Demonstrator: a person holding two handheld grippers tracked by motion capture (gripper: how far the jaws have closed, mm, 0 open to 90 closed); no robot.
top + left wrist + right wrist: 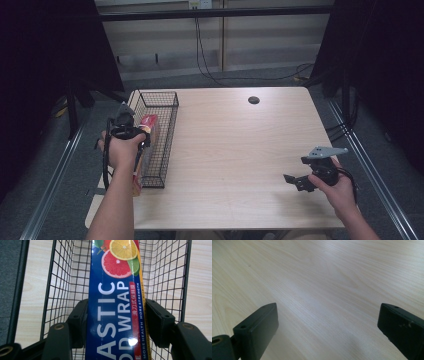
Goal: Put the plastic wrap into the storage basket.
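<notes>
- Left hand-held gripper (116, 322): jaws clamped on the sides of the long blue cardboard plastic-wrap box (116, 302), over the black wire basket (62, 277).
- Right hand-held gripper (327, 332): jaws wide apart, empty, above the pale wood counter (324, 277).
- Handling advice: keep the box parallel to the basket walls; release only once it rests.

A pale wood-grain bench (235, 150) stands on grey carpeted floor (55, 185), with a small dark round cap (254, 100) set near its far edge. Behind it runs a light panelled wall (250, 35) (a socket (199, 4) sits at the top), from which black cables (210, 70) hang to the floor. Dark curtains (45, 60) flank both sides, and metal rails (380, 185) run along the floor.
</notes>
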